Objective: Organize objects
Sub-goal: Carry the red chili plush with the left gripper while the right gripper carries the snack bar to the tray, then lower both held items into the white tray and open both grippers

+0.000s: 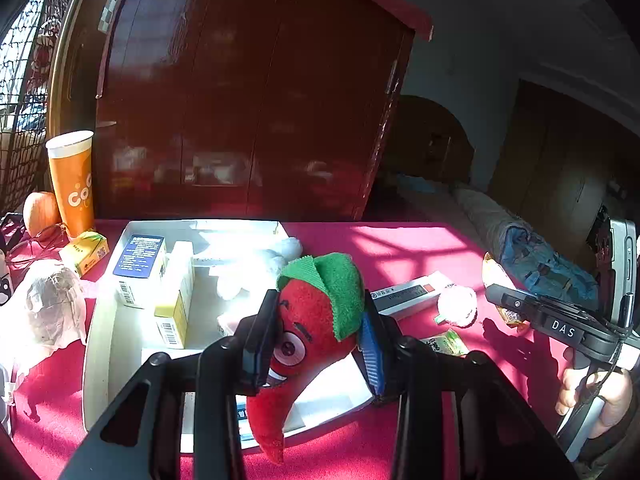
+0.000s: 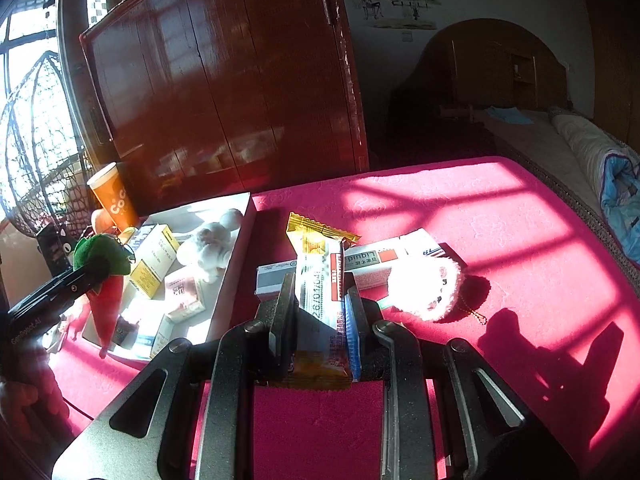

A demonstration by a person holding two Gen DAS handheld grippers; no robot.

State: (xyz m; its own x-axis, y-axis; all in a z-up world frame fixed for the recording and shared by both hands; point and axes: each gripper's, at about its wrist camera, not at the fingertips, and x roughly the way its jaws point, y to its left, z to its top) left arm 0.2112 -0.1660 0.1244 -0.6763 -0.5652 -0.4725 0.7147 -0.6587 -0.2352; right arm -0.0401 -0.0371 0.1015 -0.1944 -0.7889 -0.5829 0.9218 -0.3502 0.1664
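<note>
A: What's over on the left?

B: An orange paper cup (image 1: pixel 74 182) stands at the back of the desk (image 1: pixel 420 248), which has a pink cloth over it. Just right of the cup is a white tray (image 1: pixel 96 344) holding medicine boxes: a blue-and-white box (image 1: pixel 138 270) and a yellow-and-white box (image 1: pixel 176 300) side by side, with a white plush toy (image 1: pixel 256 264) behind them.

A: And the left gripper (image 1: pixel 318 340)?

B: Its fingers are clamped on a red chili plush (image 1: pixel 308 344) with a green cap. The plush hangs over the tray's near edge, long axis roughly vertical, cap up and pointed tip down toward the cloth.

A: Further right?

B: A long white-and-grey box (image 2: pixel 320 268) lies flat on the cloth, right of the tray, its length running left to right. A fluffy white-pink thing (image 2: pixel 426 290) sits just beside it; glare washes it out, so it may be a small plush keychain.

A: The right gripper (image 2: pixel 320 316)?

B: Its fingers pinch a snack bar wrapper (image 2: pixel 322 276), gold at the ends and white in the middle. Its long axis runs along the fingers, with the crimped end pointing away from the camera.
</note>
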